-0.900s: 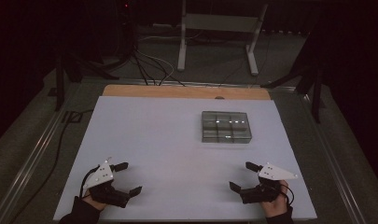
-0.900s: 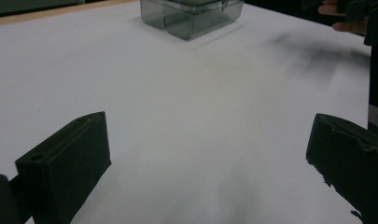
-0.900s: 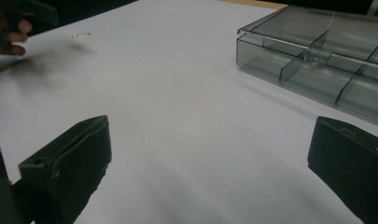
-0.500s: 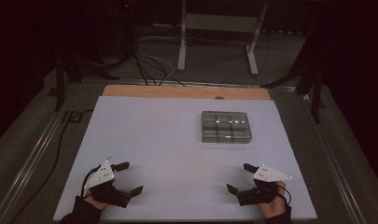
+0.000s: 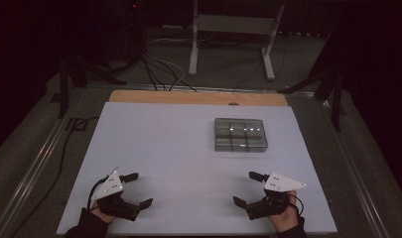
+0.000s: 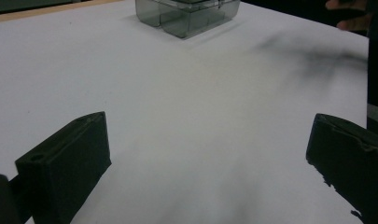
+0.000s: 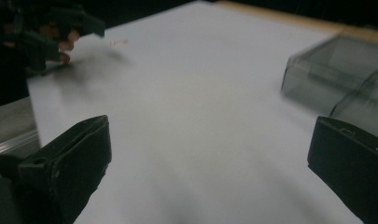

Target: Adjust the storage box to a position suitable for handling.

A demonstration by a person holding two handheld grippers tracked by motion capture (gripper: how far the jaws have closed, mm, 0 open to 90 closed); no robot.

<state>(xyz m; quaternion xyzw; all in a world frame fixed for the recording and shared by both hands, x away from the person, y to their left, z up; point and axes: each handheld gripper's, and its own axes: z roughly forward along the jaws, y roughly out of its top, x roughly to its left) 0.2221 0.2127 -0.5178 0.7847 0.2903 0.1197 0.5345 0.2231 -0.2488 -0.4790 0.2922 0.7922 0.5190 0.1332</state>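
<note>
The box point(image 5: 240, 134), a clear grey one split into compartments, sits on the far right part of the desk point(image 5: 178, 148), well apart from both my grippers and nearer the right one. My left gripper point(image 5: 134, 189) rests low at the near left corner with its jaws wide apart and nothing between them; my right gripper point(image 5: 245, 188) sits at the near right, jaws just as wide and empty. From the left gripper view the box point(image 6: 186, 14) lies far ahead across bare white surface; from the right gripper view it is closer, off to the right point(image 7: 336, 79), blurred. I judge the step to be a reach toward the box, and the right gripper should lead, coming in level and low enough to straddle a wall without pushing the box along. I cannot tell whether the lid is on, so I would approach slowly. Room is generous: the white surface between me and the box is bare. The near edge lies just under my hands, the right edge close beside the right gripper, and the wooden strip point(image 5: 198, 97) marks the far edge behind the box.
</note>
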